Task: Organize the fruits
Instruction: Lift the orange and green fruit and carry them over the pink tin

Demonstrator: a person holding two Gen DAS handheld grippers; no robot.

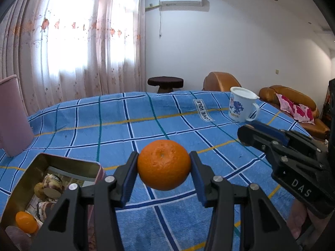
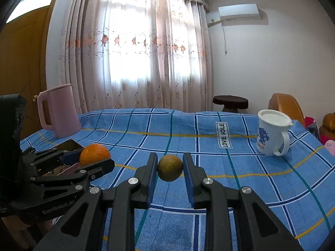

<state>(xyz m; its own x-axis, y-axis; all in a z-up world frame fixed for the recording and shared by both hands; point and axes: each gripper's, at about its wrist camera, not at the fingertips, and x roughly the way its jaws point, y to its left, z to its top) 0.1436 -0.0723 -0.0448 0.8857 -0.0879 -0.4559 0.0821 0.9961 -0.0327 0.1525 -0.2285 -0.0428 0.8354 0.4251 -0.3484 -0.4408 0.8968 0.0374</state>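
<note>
My left gripper (image 1: 164,164) is shut on an orange (image 1: 164,164) and holds it above the blue checked cloth, just right of an open gold tin (image 1: 67,163). The tin holds a small orange fruit (image 1: 26,221) and some wrapped items. My right gripper (image 2: 170,167) is shut on a greenish-yellow fruit (image 2: 170,167) above the cloth. In the right wrist view the left gripper (image 2: 92,163) with its orange (image 2: 95,153) is at the left, over the tin (image 2: 70,144). In the left wrist view the right gripper (image 1: 251,133) shows at the right.
A pink jug (image 2: 59,113) stands at the table's far left. A white lidded mug (image 2: 272,133) with blue print stands at the far right, also in the left wrist view (image 1: 241,106). A dark stool (image 2: 230,102) and brown sofa (image 1: 293,102) lie beyond the table.
</note>
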